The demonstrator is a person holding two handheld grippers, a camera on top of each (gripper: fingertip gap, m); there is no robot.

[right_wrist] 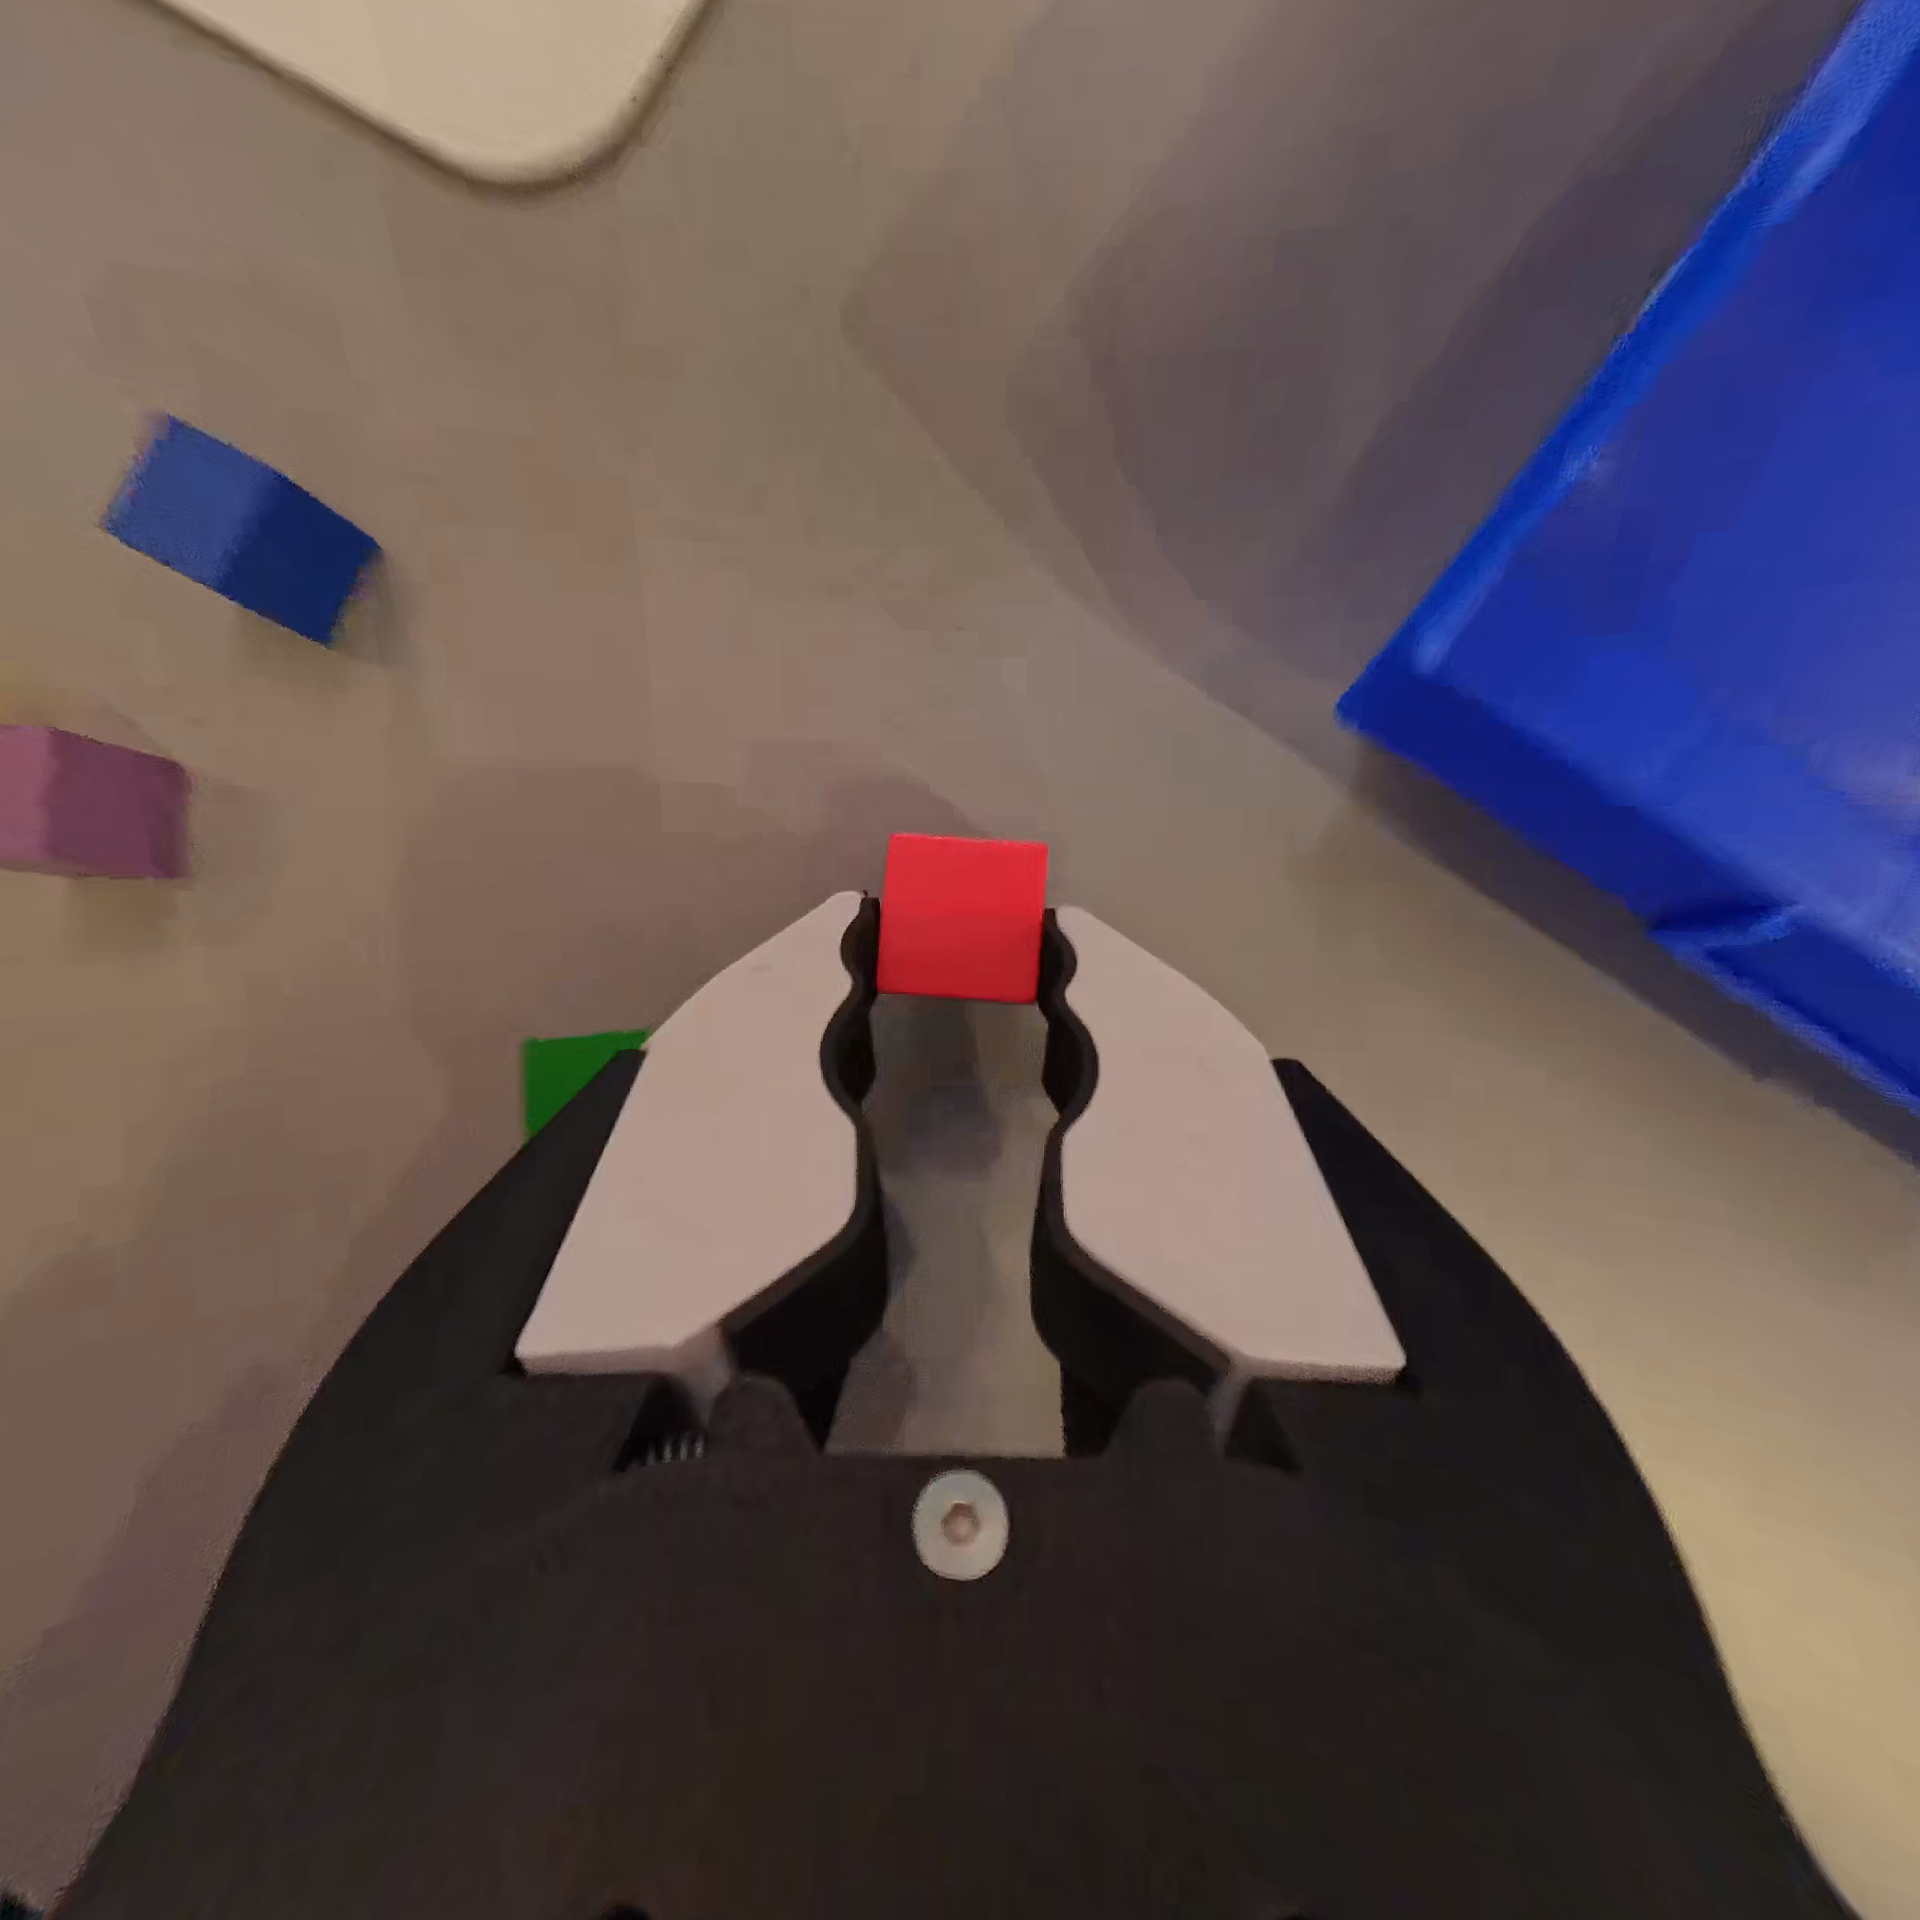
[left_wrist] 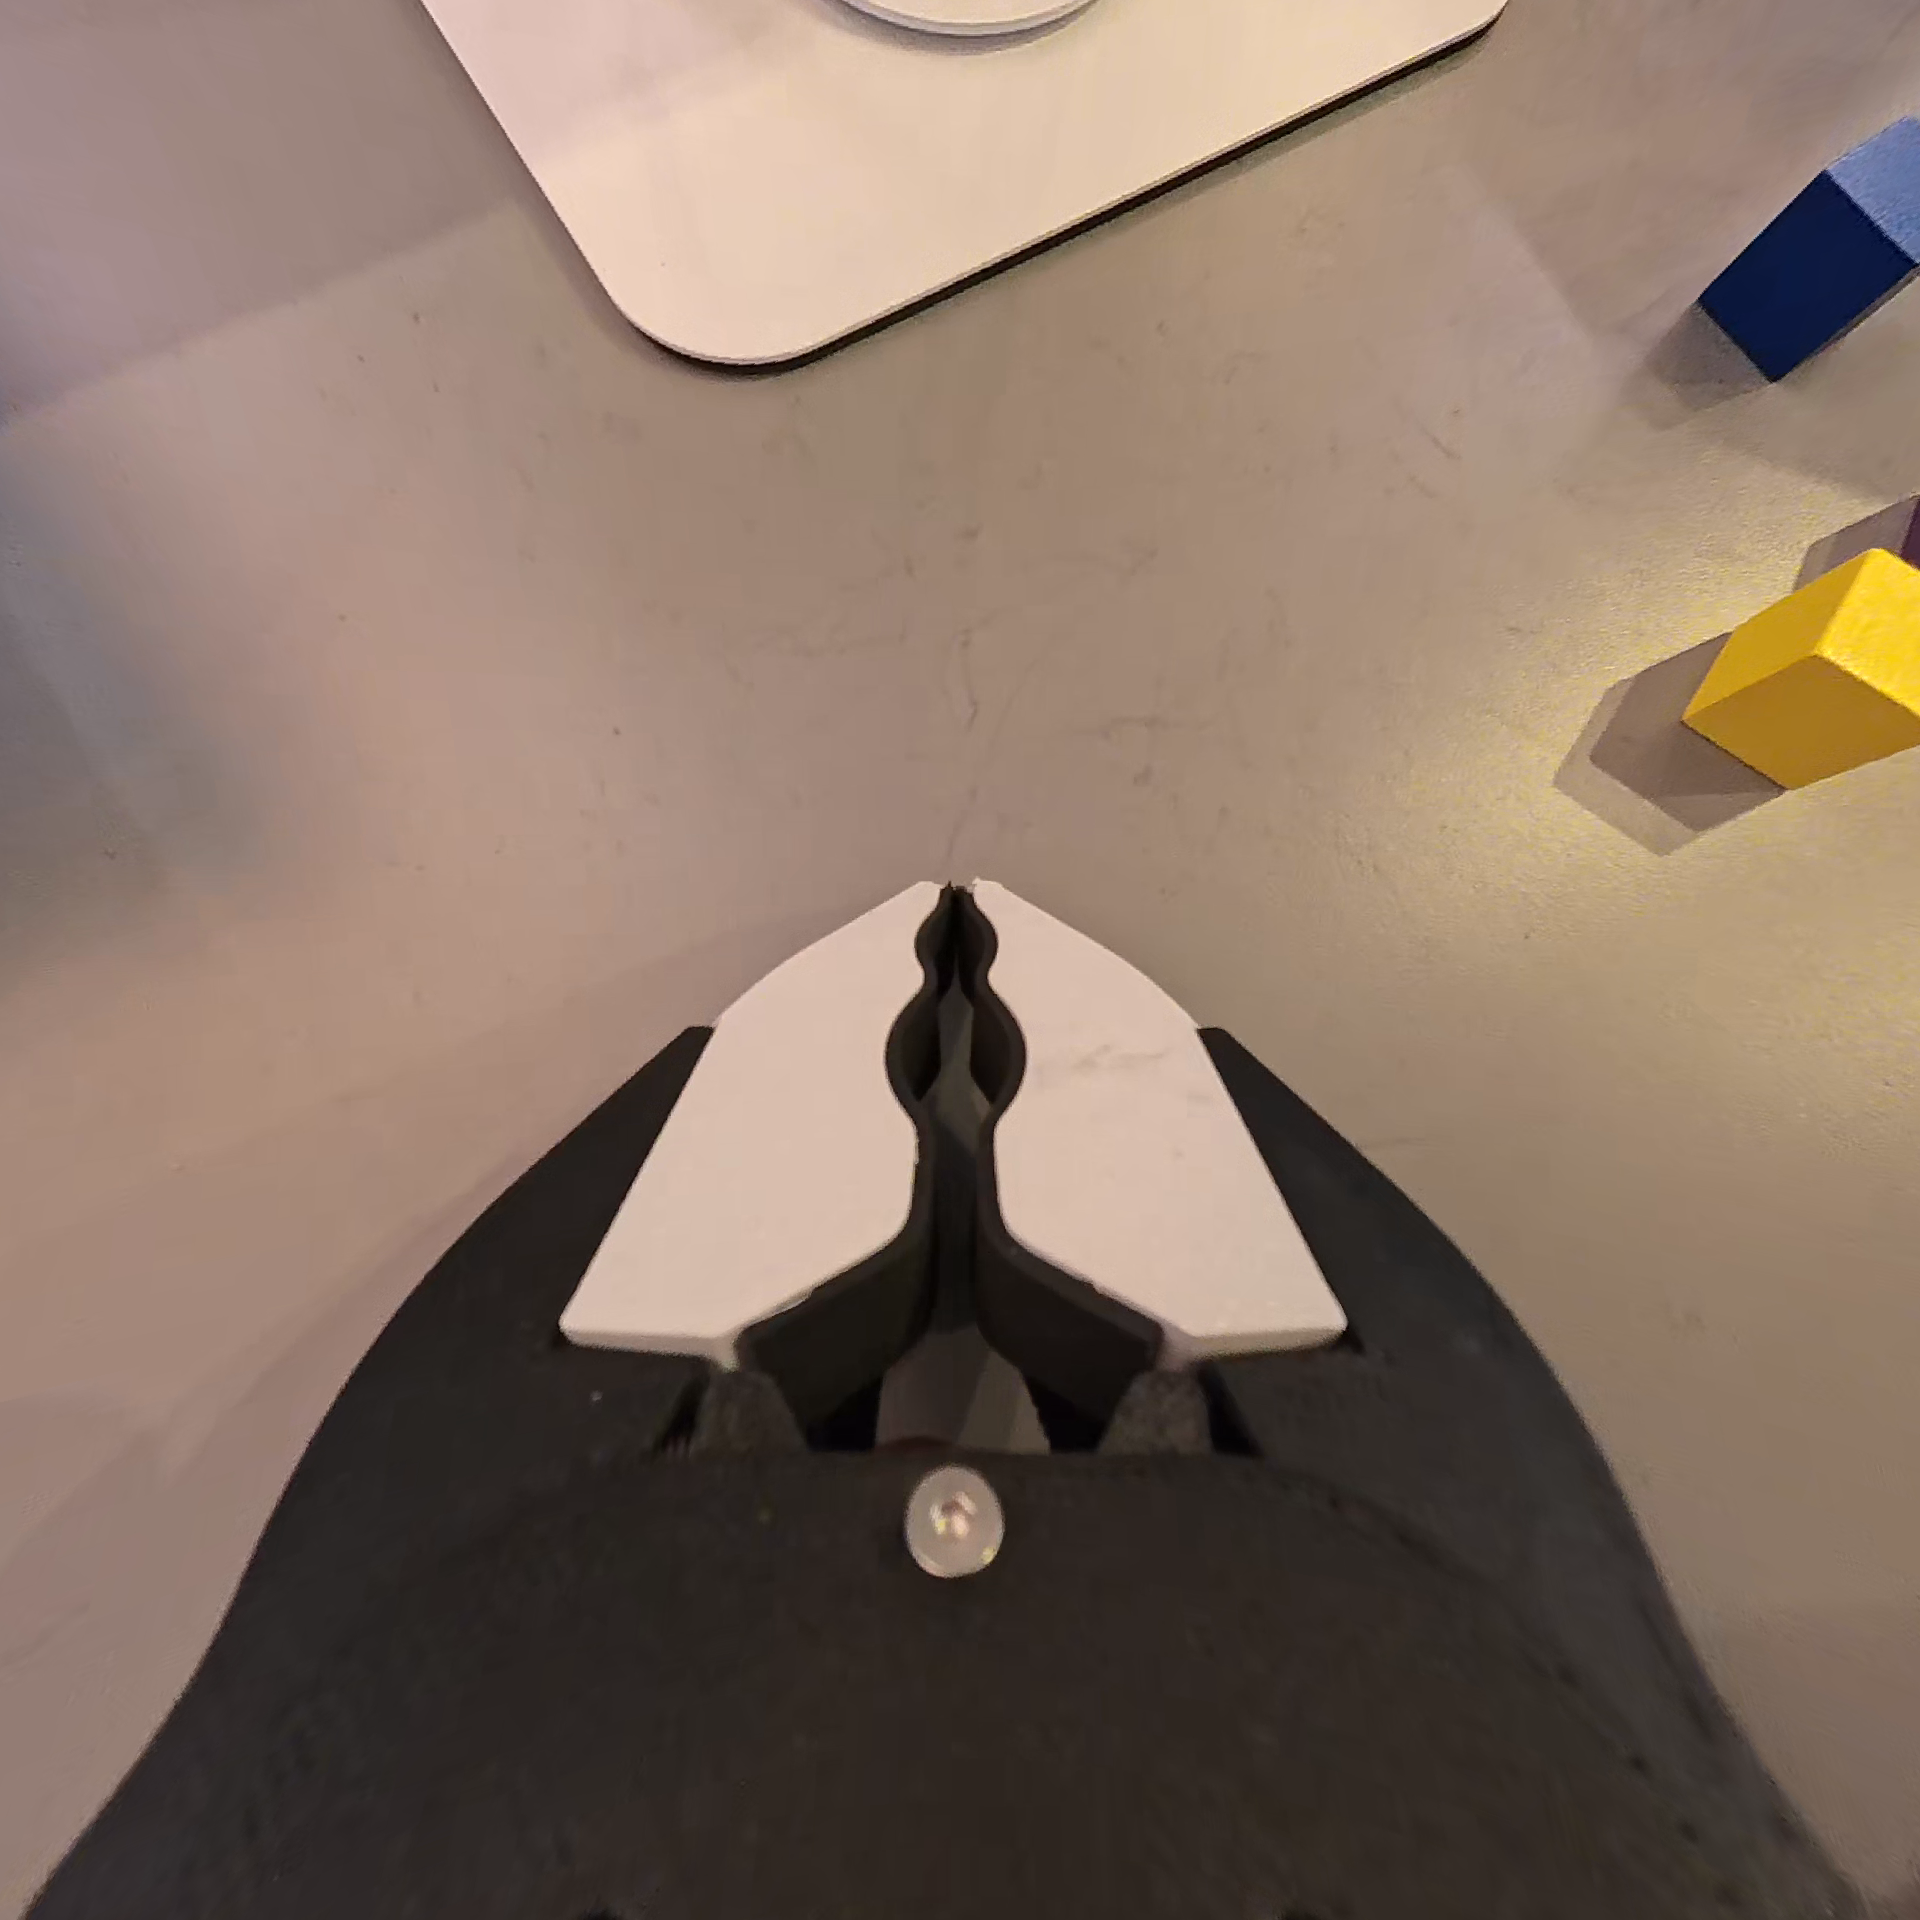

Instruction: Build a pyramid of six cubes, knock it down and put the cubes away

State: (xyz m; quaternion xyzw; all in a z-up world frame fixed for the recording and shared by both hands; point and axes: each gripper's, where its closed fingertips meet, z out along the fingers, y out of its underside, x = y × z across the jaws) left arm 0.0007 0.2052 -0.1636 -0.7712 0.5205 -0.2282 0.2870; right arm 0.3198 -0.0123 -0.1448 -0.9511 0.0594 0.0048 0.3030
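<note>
Grey mottled tabletop (left_wrist: 1039,540) under everything in both views.

Big glossy blue bin (right_wrist: 1683,540), landmark here: fills the right edge of the right wrist view, tilted in frame, blurred, interior not visible.

White flat board with rounded corners and a dark edge (left_wrist: 831,177): well left of the bin and farther back, flat on the tabletop; a pale round rim at its far edge, cut off by the frame.

Right tongs (right_wrist: 961,920): black body, pale grey fingers (right_wrist: 727,1143), spread to cube width, both dark pads pressed on the side faces of a small red cube (right_wrist: 961,914). Cube pinched at the very tips, left of the bin's near corner, apart from the bin.

Left tongs (left_wrist: 951,888): same build, pressed together tip to tip, nothing between them, over bare tabletop. Bin not in that view.

Loose cubes, all left of the bin on the tabletop:
- dark blue cube (right_wrist: 239,530), well away, blurred
- purple cube (right_wrist: 94,800), well away, at the frame edge, nearer than the blue one
- green cube (right_wrist: 566,1070), just beside the right tongs' left finger, partly hidden by the black body
- yellow cube (left_wrist: 1813,686), left wrist view only, near a blue cube and a sliver of purple.
</note>
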